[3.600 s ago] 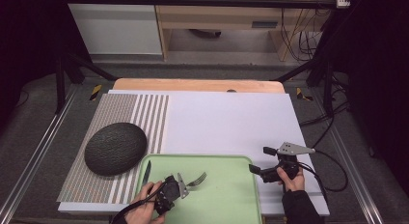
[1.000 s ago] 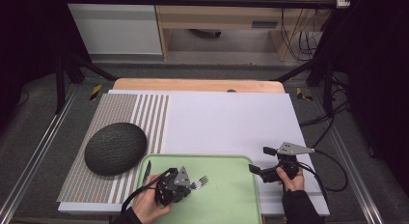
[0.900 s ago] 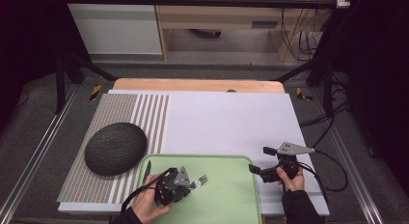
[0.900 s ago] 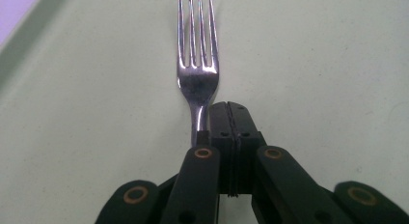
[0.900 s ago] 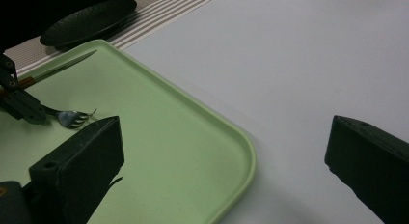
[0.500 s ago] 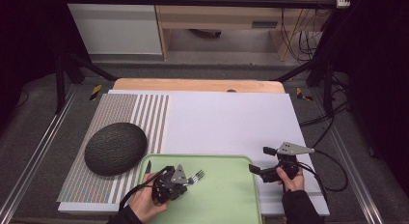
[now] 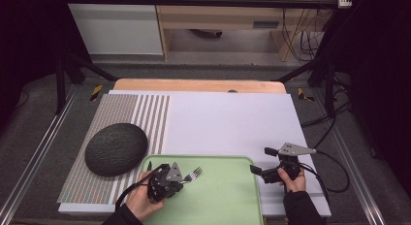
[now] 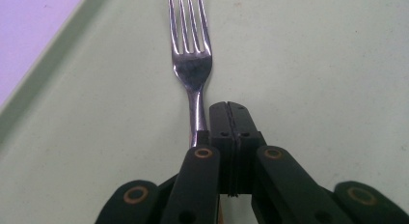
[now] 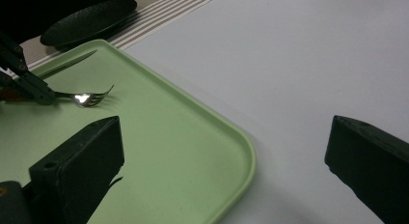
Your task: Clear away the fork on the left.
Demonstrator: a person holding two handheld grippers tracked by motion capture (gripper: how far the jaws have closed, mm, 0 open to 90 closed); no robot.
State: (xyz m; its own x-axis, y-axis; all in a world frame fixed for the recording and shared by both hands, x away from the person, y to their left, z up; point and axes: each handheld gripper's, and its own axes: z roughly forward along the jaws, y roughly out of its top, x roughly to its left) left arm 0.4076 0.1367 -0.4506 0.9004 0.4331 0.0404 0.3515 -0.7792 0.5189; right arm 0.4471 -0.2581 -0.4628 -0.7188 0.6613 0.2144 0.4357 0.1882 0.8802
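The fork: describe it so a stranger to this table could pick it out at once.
Find the light green tray at the near edge of the white table. Over its left part the left gripper holds the fork, tines pointing right and away. It is shiny silver metal with four tines, unlike the slim dark utensil by the tray's left rim.

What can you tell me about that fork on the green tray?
The fork looks like shiny silver metal, with four slim tines and a narrow handle. It is over the green tray, near its left part, tines pointing away from the left gripper. That gripper's black jaws are shut, with the fork's handle running along their left side; whether it is pinched between them cannot be told. In the right gripper view its tines curve upward, with a thin shadow on the tray below.
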